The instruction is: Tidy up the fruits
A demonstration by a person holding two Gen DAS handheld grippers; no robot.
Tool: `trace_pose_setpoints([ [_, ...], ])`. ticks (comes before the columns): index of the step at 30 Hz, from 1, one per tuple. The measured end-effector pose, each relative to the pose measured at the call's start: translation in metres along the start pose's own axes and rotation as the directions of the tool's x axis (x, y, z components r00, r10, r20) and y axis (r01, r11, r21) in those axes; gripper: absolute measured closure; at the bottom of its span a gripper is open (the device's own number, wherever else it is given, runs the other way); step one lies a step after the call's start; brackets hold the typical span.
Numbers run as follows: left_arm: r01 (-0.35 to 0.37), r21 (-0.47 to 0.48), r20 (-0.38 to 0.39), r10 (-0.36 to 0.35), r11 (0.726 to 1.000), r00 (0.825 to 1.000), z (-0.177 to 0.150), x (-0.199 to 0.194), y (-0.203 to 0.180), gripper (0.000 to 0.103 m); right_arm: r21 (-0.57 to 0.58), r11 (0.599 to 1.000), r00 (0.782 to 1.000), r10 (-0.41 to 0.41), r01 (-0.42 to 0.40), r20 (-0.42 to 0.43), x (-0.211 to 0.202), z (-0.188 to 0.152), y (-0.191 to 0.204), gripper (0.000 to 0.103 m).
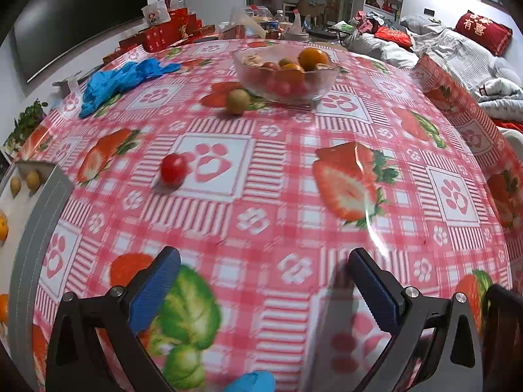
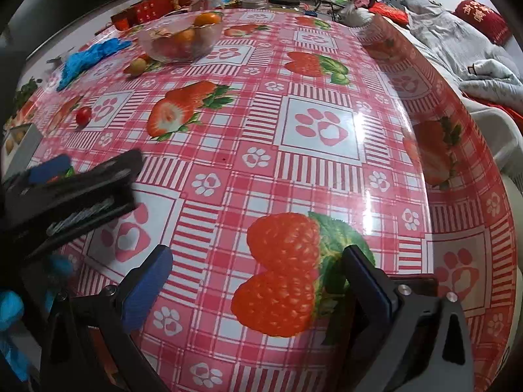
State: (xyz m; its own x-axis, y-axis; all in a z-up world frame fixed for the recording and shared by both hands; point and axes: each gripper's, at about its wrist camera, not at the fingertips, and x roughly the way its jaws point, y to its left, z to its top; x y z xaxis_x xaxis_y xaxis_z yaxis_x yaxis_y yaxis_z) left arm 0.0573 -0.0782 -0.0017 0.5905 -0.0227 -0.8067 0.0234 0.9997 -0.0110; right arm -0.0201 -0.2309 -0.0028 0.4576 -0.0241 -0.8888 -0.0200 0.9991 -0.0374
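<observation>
Short of the glass bowl point(image 1: 286, 78), a cherry tomato point(image 1: 173, 169) and a small green fruit point(image 1: 238, 101) lie loose; the left gripper point(image 1: 261, 281) hovers wide open, likely reaching for the tomato next, while the right gripper point(image 2: 258, 281) waits, spread and empty.

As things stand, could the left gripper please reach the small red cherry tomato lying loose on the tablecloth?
Probably yes: the left gripper has its jaws open and empty, and only bare checked tablecloth lies between it and the small red cherry tomato.
</observation>
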Motion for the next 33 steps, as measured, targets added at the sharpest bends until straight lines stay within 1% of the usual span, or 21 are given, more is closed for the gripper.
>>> trace_pose_setpoints([
  [5,0.007,0.002,-0.011,-0.007,1.0,1.0,0.0087,0.0011,0.0001,0.0,0.0,1.0,1.0,0.003,-0.003,0.02,-0.002,-0.0022,0.001,0.001],
  [33,0.012,0.006,-0.013,-0.011,1.0,1.0,0.0101,0.0,0.0028,0.0,0.011,1.0,0.999,0.0,-0.001,0.041,-0.0027,-0.0045,0.0014,0.001],
])
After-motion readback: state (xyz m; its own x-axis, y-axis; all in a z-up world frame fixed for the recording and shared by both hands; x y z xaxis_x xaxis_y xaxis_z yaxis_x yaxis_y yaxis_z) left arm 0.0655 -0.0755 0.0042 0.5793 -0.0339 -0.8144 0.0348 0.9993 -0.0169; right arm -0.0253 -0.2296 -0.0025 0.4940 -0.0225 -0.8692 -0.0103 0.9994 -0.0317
